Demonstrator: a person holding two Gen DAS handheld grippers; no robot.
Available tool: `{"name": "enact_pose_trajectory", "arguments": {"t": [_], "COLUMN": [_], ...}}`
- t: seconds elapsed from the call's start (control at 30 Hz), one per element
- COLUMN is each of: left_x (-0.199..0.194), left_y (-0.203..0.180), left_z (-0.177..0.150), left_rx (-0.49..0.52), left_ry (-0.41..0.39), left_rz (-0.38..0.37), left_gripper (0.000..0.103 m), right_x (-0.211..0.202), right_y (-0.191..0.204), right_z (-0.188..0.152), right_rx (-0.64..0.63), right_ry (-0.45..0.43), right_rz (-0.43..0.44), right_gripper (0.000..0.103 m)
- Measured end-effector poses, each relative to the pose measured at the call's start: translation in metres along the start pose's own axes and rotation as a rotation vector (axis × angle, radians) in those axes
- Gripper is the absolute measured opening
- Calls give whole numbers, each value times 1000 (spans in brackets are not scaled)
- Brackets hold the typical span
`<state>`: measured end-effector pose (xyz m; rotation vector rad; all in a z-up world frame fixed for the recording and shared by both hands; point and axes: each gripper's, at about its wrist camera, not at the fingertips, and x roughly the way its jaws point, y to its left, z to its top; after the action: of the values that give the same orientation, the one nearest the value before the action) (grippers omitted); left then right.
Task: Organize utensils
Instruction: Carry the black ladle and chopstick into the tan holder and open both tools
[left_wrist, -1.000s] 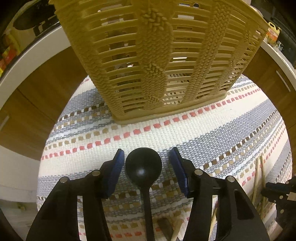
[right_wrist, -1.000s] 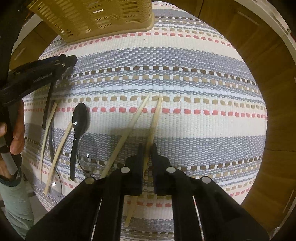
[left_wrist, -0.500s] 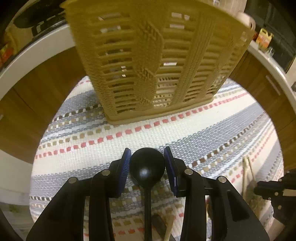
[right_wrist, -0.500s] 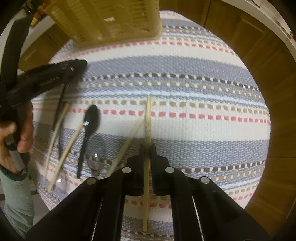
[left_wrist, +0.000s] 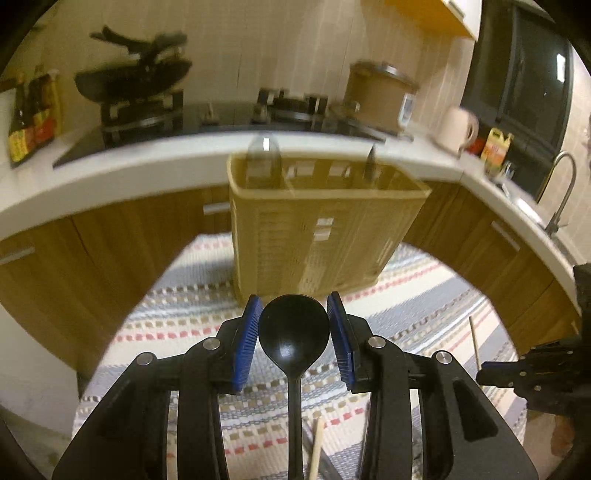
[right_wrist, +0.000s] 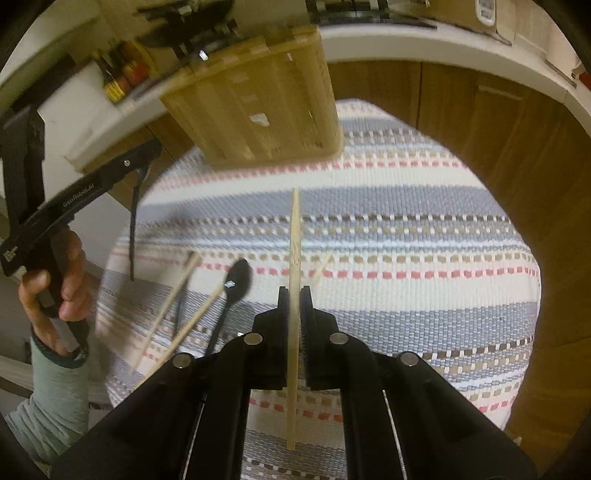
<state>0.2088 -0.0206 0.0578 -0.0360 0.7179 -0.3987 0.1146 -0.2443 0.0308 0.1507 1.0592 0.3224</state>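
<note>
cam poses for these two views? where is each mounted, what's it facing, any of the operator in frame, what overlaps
Left wrist: on the left gripper, facing the basket and kitchen counter; its blue pads clamp the black spoon; no body shows.
Right wrist: on the right gripper, angled down at the striped cloth; shut on a chopstick; left hand and sleeve show.
Shared: basket, cloth, each other's gripper.

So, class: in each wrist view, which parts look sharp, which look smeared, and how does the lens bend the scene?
Left wrist view: left gripper and black spoon sharp; basket and stove smeared; counter edge bowed. Right wrist view: right gripper and chopstick crisp; basket and loose chopsticks blurred; dark corners.
</note>
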Motion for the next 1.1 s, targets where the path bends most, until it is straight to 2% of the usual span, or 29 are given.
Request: {"name": "enact_pose_trajectory", "arguments": {"t": [0.3, 0.4, 0.57, 0.77, 1.0, 1.1], "left_x": [-40, -55, -67, -71, -48, -33], "left_y": [-15, -18, -15, -3, 16, 22], "left_z": [9, 18, 42, 76, 112, 123], "left_rx": [6, 7, -10, -48, -115, -129], "left_ry": [-147, -211, -302, -414, -466, -477], "left_rz": [-19, -12, -26, -43, -83, -89], "left_gripper": [35, 35, 35, 35, 35, 35], "right_x": [-47, -56, -77, -85, -86, -82], "right_y": [12, 18, 28, 46, 59, 57], "right_z": [-6, 1, 29, 79, 144, 164], "right_rx": [-49, -58, -73, -119, -157, -143], "right_ry": [-198, -255, -383, -509, -665, -707], "right_rz": [89, 90, 89, 80, -31, -67], "right_gripper": [5, 5, 5, 5, 5, 5]}}
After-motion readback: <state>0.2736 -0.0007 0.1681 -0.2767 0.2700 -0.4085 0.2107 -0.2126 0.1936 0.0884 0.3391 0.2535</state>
